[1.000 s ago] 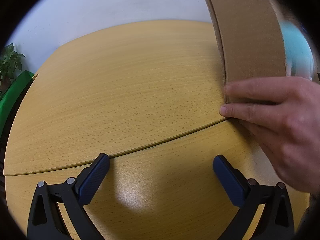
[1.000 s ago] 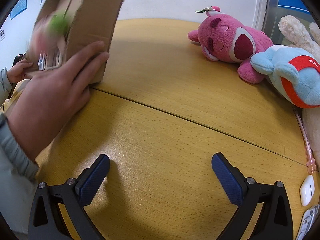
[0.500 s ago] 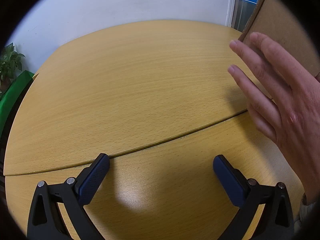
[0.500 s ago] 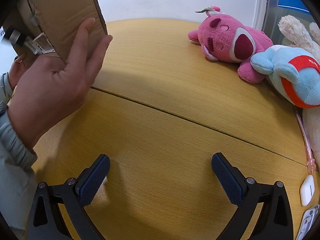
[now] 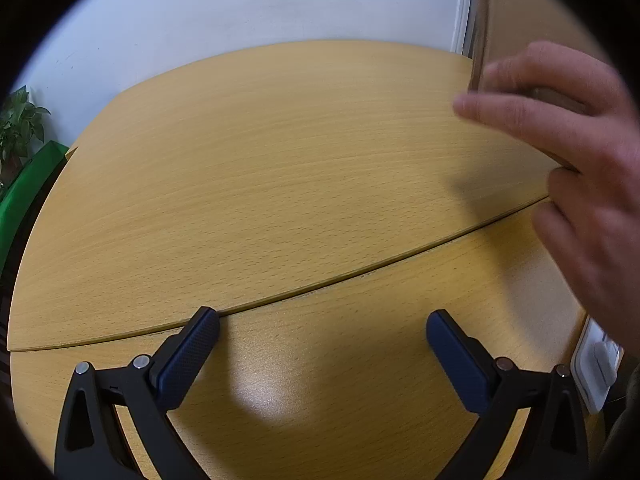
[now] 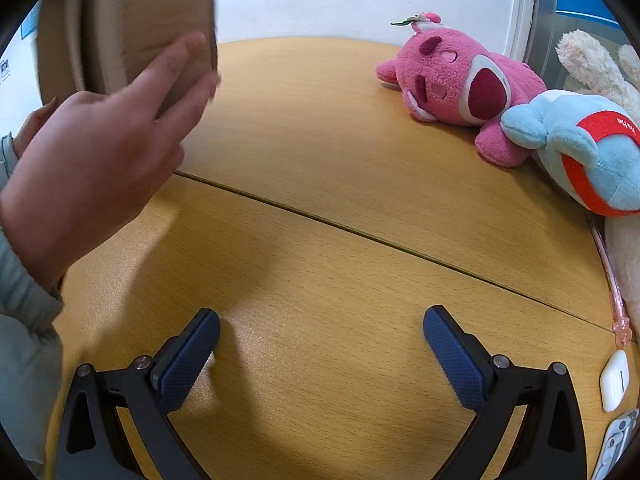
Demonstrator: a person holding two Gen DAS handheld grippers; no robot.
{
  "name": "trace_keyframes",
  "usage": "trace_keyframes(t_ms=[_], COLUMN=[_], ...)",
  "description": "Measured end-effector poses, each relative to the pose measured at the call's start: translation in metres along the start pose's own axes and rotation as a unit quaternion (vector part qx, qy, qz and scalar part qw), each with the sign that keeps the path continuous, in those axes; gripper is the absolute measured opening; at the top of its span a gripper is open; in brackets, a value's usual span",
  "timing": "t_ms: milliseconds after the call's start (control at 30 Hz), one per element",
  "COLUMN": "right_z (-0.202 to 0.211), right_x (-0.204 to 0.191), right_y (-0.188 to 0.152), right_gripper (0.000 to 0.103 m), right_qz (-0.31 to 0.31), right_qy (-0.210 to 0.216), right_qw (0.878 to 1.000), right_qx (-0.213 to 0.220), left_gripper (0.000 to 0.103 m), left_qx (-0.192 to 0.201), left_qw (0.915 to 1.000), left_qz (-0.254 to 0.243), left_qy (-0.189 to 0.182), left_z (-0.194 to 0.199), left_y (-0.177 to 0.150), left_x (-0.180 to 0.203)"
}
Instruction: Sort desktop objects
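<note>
While a bare hand [image 6: 92, 160] grips it at ten o'clock, the cardboard box [image 6: 132, 20] hangs tilted above the desk [image 6: 320, 220], blurred and cut off by the frame. Plush toys [image 6: 460, 84] lie at two o'clock. Both the right gripper [image 6: 321, 342] and left gripper [image 5: 323, 346] show fingers spread apart, empty.

It looked like an office or meeting room: a curved beech-laminate table [image 6: 340, 168] made of joined sections stood against a plain white wall [image 5: 248, 4], with a potted plant [image 5: 18, 124] in the corner. Plush toys (a pink bear [image 6: 452, 80] and a pale blue one [image 6: 580, 148]) lay on it, near a white earbud case [image 6: 615, 380].
</note>
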State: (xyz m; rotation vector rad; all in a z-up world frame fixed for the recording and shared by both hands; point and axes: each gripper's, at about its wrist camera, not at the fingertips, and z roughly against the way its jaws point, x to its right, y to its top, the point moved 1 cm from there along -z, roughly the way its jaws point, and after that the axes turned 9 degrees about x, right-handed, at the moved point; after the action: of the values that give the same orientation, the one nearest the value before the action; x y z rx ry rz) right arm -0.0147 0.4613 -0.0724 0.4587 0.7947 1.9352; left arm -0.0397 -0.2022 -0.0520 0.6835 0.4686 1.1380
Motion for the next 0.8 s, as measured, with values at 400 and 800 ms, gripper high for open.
trace_keyframes(t_ms=[400, 800], right_z=[0.0009, 0.0011], right_x=[0.0010, 0.0010], right_y=[-0.0010, -0.0012], right_gripper=[0.103, 0.103], right_qz=[0.000, 0.000], right_qy=[0.000, 0.000], right_qw=[1.000, 1.000], right_qx=[0.000, 0.000], left_gripper=[0.103, 0.103], left_qx=[0.000, 0.000], left_qw=[1.0000, 1.0000], left_qz=[0.000, -0.001], left_qy=[0.000, 0.000], left_z=[0.0007, 0.0000], left_y=[0.0072, 0.0067], left_x=[0.0013, 0.0036])
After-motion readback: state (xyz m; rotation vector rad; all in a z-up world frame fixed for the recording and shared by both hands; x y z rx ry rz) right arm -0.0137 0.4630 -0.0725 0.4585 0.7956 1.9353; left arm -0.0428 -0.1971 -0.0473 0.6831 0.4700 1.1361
